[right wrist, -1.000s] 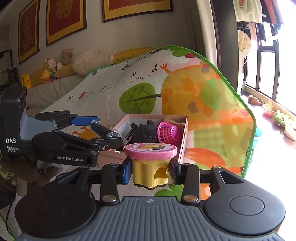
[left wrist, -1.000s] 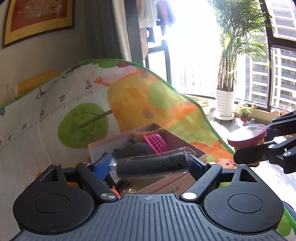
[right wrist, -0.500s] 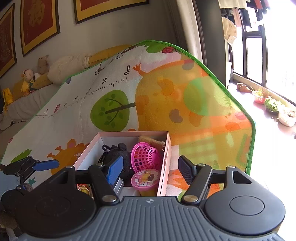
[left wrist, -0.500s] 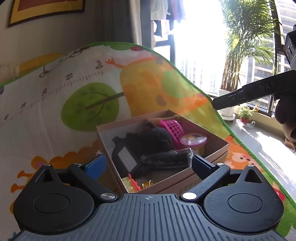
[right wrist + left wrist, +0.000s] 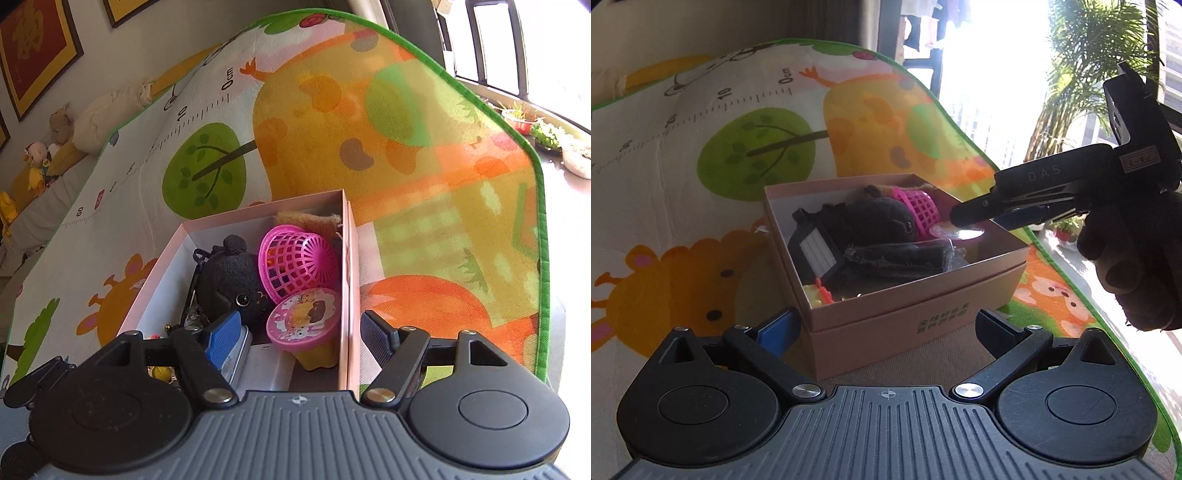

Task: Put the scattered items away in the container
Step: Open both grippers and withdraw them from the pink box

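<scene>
Left gripper (image 5: pixel 886 328): jaws spread wide, just been opening, nothing between the pads, hovering just short of the near wall of the pink cardboard box (image 5: pixel 916 295). Inside the box, at 12 o'clock from the gripper: black wrapped roll (image 5: pixel 905 254) lying flat near the front wall, black plush toy (image 5: pixel 875 221) behind it, black tag with a white panel (image 5: pixel 816 254) at 11 o'clock, pink mesh basket (image 5: pixel 918 210) at 1 o'clock.

Right gripper (image 5: pixel 299 332): jaws parted, just been opening, empty, straddling the box's right wall (image 5: pixel 349 295), 1 finger inside and 1 outside. Just ahead, at 12 o'clock: yellow pot with a pink cartoon lid (image 5: pixel 304 317), standing free in the box's right corner, tilted. Beyond, the pink basket on its side. Box resting on a cartoon play mat (image 5: pixel 406 147).
</scene>
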`<state>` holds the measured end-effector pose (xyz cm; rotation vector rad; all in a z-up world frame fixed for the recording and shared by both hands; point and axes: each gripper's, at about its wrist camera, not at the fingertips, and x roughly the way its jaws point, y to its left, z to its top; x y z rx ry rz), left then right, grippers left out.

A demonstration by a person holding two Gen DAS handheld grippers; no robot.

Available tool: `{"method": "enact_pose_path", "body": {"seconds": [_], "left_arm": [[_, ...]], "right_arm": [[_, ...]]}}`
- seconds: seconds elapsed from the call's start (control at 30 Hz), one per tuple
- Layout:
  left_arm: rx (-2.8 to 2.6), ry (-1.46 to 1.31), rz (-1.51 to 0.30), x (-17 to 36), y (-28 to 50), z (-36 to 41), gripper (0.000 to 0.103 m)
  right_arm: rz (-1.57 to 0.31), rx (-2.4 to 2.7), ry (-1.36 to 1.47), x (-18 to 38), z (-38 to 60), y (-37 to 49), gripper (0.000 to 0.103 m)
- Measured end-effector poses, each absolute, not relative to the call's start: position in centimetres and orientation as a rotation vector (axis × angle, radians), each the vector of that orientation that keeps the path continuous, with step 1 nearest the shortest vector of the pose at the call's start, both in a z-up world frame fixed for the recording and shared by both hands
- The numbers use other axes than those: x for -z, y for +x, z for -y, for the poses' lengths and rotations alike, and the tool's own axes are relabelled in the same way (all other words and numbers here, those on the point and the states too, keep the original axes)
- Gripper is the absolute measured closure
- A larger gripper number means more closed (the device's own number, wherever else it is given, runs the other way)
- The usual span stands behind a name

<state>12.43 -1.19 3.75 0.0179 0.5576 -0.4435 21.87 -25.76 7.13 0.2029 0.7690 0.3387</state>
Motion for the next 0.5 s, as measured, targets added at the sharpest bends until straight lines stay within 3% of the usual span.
{"method": "enact_pose_path", "body": {"seconds": [0.03,0.13,0.5], "left_arm": [[0.446,0.012,-0.557,-3.8,12.4,1.1,0.0],[0.454,-0.02,-0.555,-3.8,12.3,0.5,0.0],[0.287,-0.04,-0.527,-4.2,10.9,-5.1,0.0]], "right_arm": [[-0.778,-0.347,0.198,-6.9,25.4,22.0,0.019],[-0.76,-0.357,0.115,-7.0,23.6,21.4,0.012],[-0.761,-0.498,0.049,-7.3,15.5,22.7,0.008]]}}
